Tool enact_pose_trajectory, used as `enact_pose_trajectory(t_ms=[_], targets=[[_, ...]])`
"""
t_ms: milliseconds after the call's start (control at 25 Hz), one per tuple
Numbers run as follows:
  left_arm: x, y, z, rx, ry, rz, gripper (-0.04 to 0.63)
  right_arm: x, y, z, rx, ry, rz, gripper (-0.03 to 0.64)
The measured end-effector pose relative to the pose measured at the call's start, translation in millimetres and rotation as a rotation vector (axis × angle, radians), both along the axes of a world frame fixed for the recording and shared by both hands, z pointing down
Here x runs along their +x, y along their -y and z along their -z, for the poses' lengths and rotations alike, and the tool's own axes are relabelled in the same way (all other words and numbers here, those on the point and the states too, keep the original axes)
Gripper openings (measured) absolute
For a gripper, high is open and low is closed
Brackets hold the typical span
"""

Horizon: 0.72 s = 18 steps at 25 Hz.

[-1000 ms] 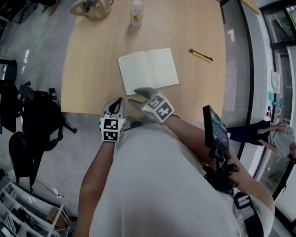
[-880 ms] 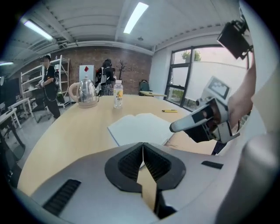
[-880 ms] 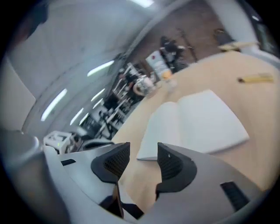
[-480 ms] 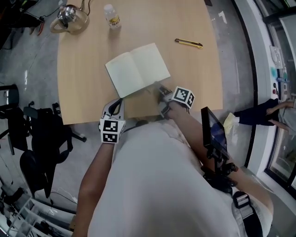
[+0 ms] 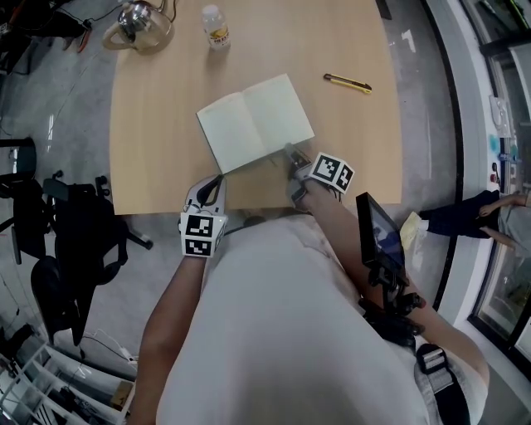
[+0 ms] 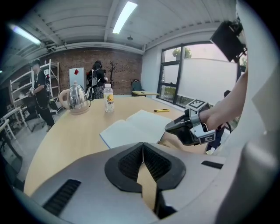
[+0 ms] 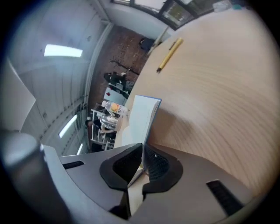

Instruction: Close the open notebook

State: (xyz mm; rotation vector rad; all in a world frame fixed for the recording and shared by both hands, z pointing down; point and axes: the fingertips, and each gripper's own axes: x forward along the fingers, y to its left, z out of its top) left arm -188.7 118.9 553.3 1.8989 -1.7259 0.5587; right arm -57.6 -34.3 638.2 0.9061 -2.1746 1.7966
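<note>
My right gripper (image 5: 292,155) is clamped on the near corner of the notebook (image 5: 255,122), at its right-hand side, with the edge running in between the jaws. The notebook lies open on the worktop (image 5: 158,108), near its front edge, pale pages up. My left gripper (image 5: 217,179) is closed on nothing and hovers at the worktop's front edge, left of the notebook and clear of it. A yellow pen (image 5: 348,82), a bottle (image 5: 216,26) and a kettle (image 5: 141,25) sit farther back.
</note>
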Motion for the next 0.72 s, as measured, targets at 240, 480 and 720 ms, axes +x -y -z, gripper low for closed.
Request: enact_pose_trajectory(t_ms=[240,480,720], targets=[[0.1,-9.1,-7.1,0.008,-0.02,0.029,0.006,-28.9,-25.6,37.1,0.354,-0.166,0.337,0.029],[-2.7,-24.1,-11.3,0.016,-0.051,0.08,0.006,-61.1,-69.3,39.6,0.655,-0.313,0.746,0.031],[-11.9,-50.8,-17.4,0.019,-0.083,0.188,0.006,-79.7,-98.7,19.8,0.803,-0.409,1.123,0.031]])
